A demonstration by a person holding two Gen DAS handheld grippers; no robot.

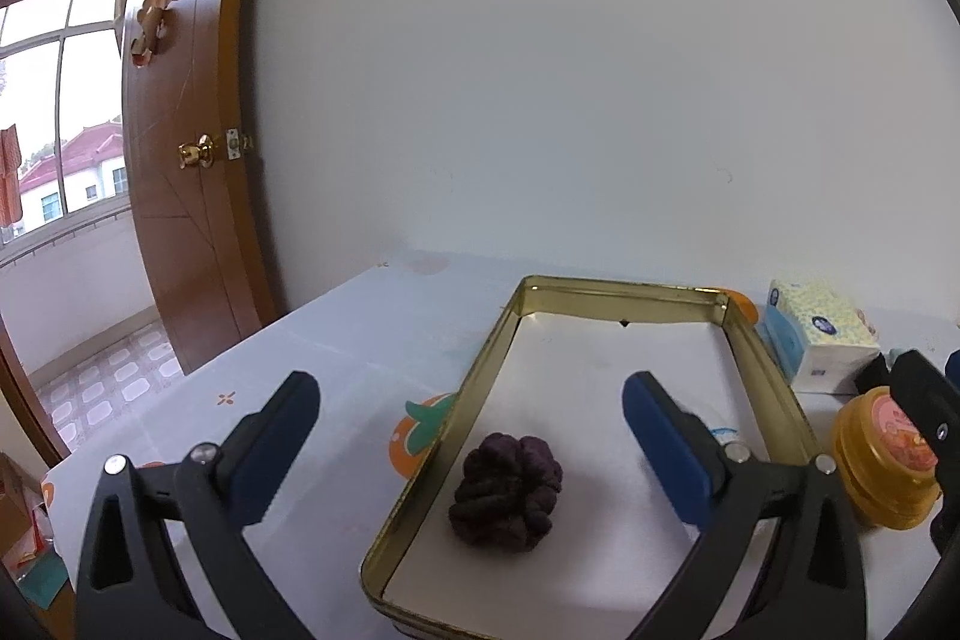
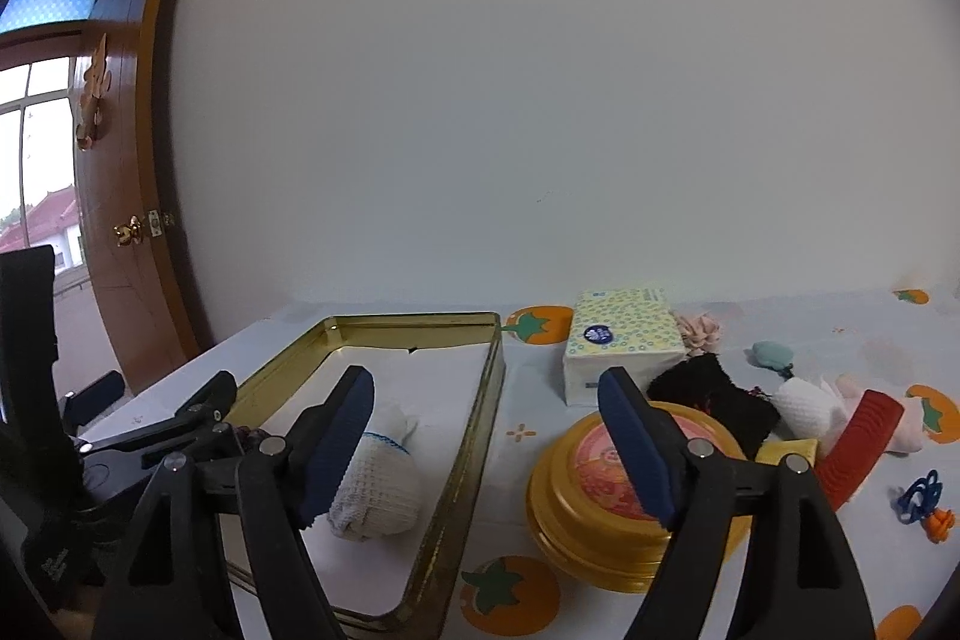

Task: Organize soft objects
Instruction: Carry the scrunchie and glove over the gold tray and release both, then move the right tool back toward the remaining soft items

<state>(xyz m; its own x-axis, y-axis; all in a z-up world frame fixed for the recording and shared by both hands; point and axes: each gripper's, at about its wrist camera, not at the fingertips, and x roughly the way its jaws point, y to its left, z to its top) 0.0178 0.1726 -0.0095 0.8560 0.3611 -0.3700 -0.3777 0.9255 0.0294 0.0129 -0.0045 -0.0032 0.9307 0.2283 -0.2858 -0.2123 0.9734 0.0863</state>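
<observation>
A gold-rimmed metal tray [image 1: 480,376] with a white lining lies on the table. A dark purple scrunchie [image 1: 507,495] lies inside it, between and below my left gripper's open fingers [image 1: 471,403]. In the right wrist view the tray [image 2: 480,436] also holds a rolled white sock [image 2: 378,487] with a blue band. My right gripper [image 2: 486,412] is open and empty, above the tray's right rim. Right of it lie a black fuzzy cloth [image 2: 714,400], a white rolled cloth [image 2: 804,403], a pink soft toy [image 2: 882,415] and a pink scrunchie [image 2: 699,331].
A yellow round tin [image 2: 606,502] sits right of the tray, also seen in the left wrist view [image 1: 888,460]. A tissue pack [image 2: 624,340] stands behind it. A red curved strip [image 2: 858,448], a teal clip [image 2: 774,355] and a blue hair tie [image 2: 918,496] lie far right. A wooden door [image 1: 186,160] is left.
</observation>
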